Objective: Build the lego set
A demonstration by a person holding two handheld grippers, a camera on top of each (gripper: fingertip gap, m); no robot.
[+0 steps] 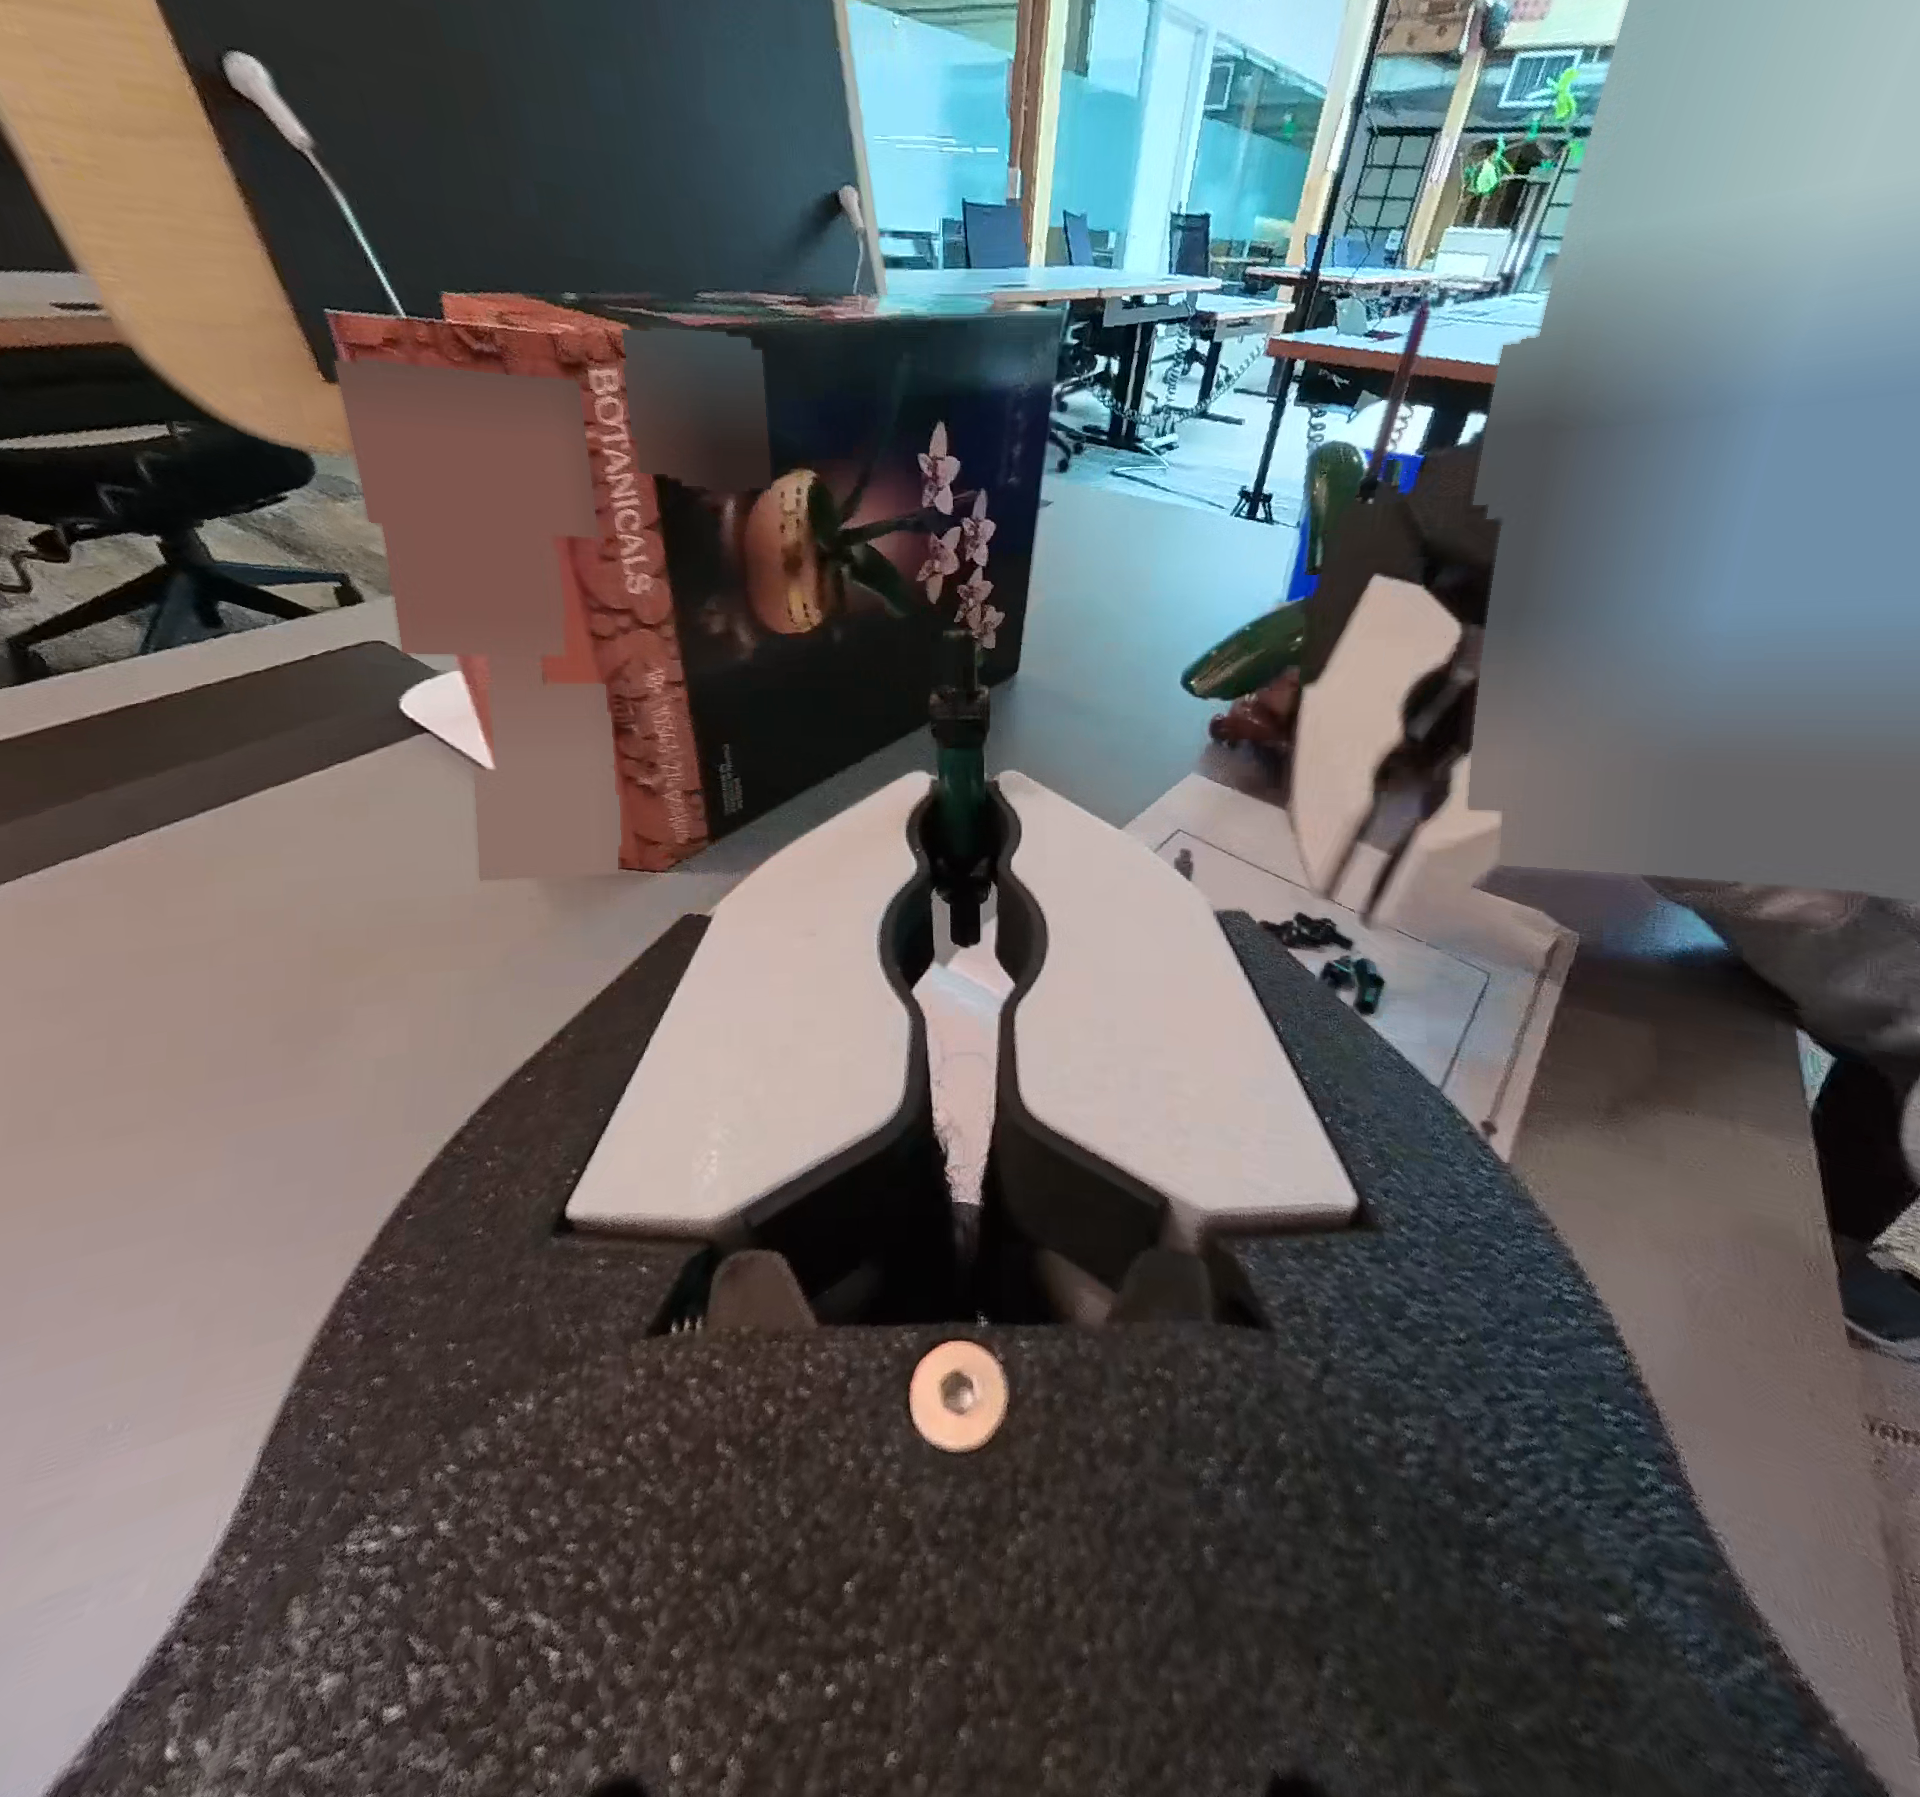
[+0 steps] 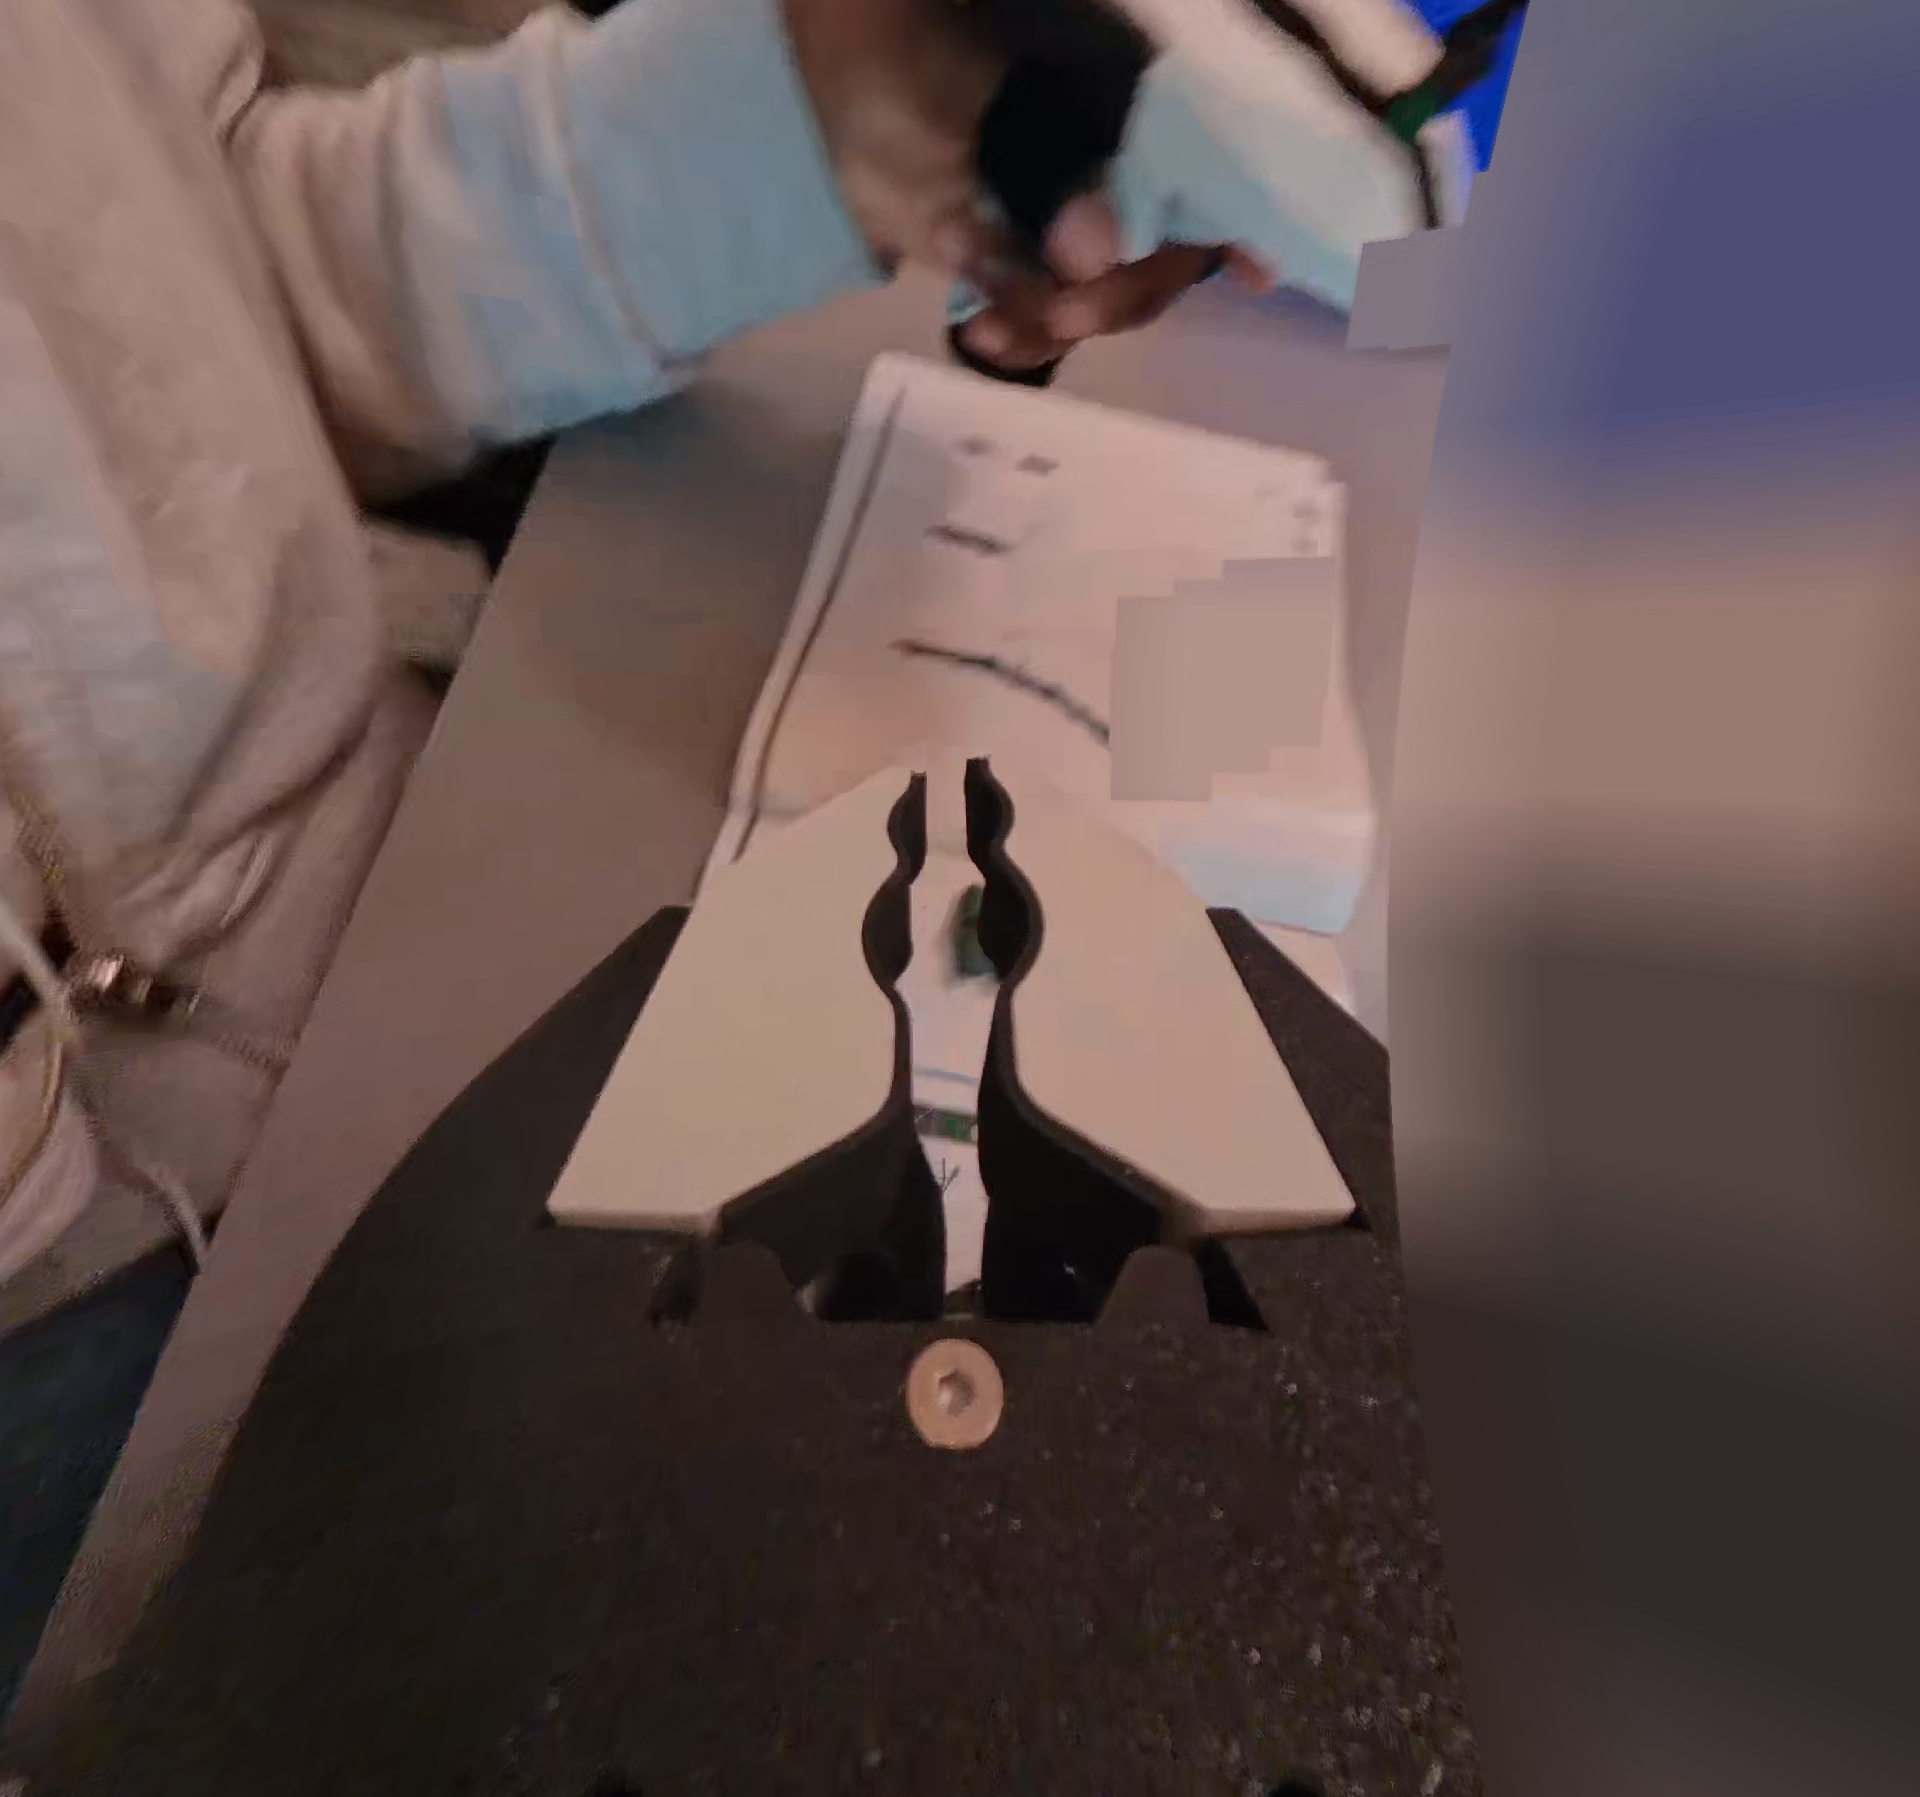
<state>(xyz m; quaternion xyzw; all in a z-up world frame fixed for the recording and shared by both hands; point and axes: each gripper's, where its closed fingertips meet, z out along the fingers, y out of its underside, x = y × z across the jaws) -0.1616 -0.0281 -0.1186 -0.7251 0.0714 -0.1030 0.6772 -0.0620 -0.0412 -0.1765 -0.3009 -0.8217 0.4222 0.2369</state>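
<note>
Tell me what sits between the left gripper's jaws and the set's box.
Left wrist view: the left gripper is shut on a dark green stem piece that sticks up from its jaws. Between there and the box shows only bare grey table.

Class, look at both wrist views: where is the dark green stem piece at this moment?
In the left wrist view the dark green stem piece stands upright, clamped at the tips of the left gripper, just in front of the set's box and left of the open instruction booklet.

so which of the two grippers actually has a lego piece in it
The left gripper: it is shut on a dark green stem piece standing up between its fingertips. The right gripper is slightly open with nothing held.
</note>
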